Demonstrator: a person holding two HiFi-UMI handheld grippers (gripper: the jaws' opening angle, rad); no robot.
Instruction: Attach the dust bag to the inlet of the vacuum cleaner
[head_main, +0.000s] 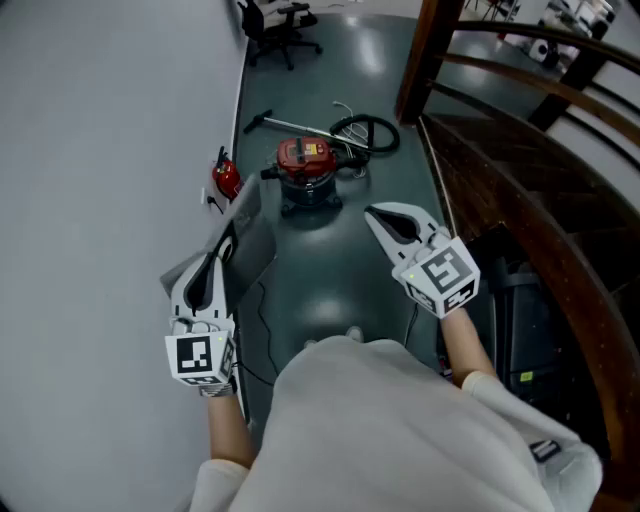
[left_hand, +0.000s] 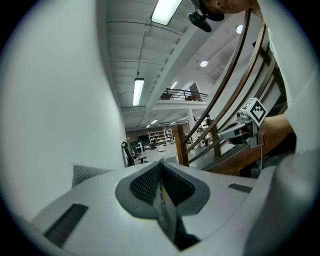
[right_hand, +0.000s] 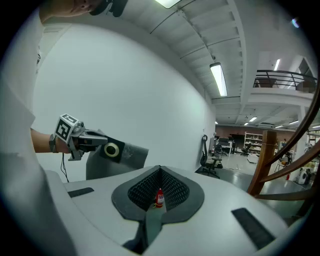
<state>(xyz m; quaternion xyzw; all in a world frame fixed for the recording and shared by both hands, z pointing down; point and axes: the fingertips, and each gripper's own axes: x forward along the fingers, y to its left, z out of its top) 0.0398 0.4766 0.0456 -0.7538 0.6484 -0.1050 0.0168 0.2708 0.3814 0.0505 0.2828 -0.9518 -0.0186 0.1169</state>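
A red vacuum cleaner (head_main: 305, 165) stands on the dark floor ahead, its black hose (head_main: 365, 130) coiled behind it. My left gripper (head_main: 226, 245) is shut on the edge of the grey dust bag (head_main: 252, 228), which hangs beside the wall. In the left gripper view the jaws (left_hand: 161, 167) pinch a thin edge, and grey bag fabric (left_hand: 85, 173) shows at the left. The right gripper view shows the bag (right_hand: 127, 159) with its black collar and round opening (right_hand: 111, 149). My right gripper (head_main: 372, 213) hovers to the right of the vacuum cleaner, shut with nothing held (right_hand: 160, 172).
A white wall (head_main: 100, 150) runs along the left, with a red fire extinguisher (head_main: 227, 178) at its foot. A wooden stair railing (head_main: 520, 170) borders the right. An office chair (head_main: 280, 25) stands far back. A black cable (head_main: 268, 325) lies on the floor near my feet.
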